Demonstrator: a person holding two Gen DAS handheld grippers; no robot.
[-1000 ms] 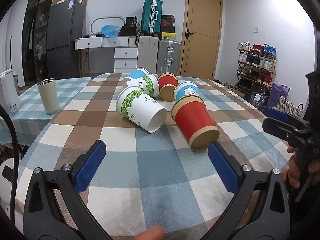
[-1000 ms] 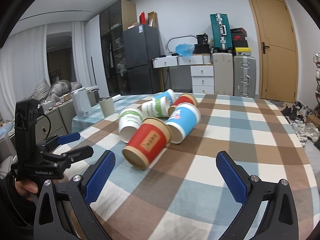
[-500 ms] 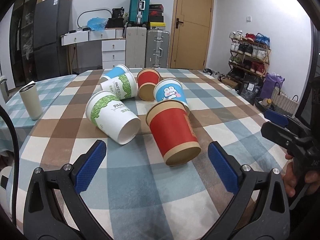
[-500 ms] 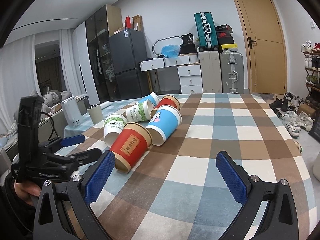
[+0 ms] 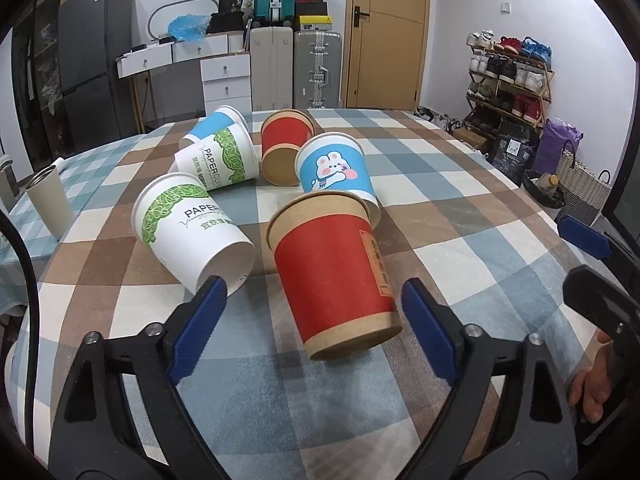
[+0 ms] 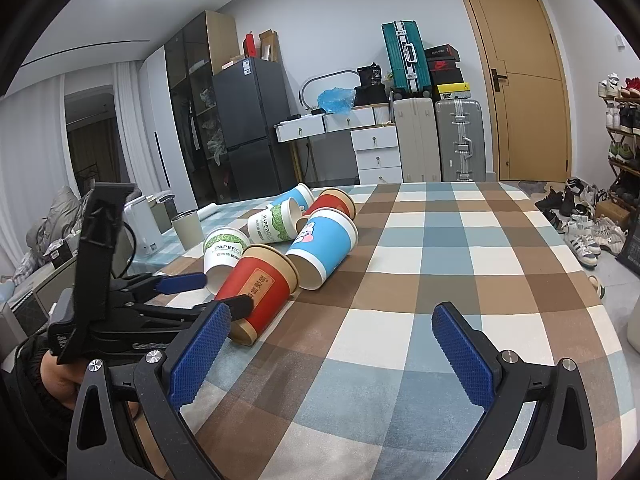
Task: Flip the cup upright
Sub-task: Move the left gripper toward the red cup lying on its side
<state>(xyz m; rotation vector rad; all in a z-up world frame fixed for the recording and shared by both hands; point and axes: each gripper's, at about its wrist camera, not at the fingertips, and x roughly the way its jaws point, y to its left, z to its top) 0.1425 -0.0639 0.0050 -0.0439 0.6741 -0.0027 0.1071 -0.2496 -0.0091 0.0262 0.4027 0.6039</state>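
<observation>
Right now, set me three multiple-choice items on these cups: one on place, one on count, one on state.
1. Which cup lies between the fingers of the left hand-held gripper?
A. the bunny cup
B. the nearest red cup
C. the grey tumbler

2. How many paper cups lie on the checked tablecloth?
A. four
B. six
C. eight

3. How does the right hand-held gripper stand?
A. open, holding nothing
B. shut on a cup
C. out of view

Answers:
1 B, the nearest red cup sits between the blue pads.
2 B, two red, two green-print, two blue lie tipped over.
3 A, its pads are wide apart over bare cloth.
</observation>
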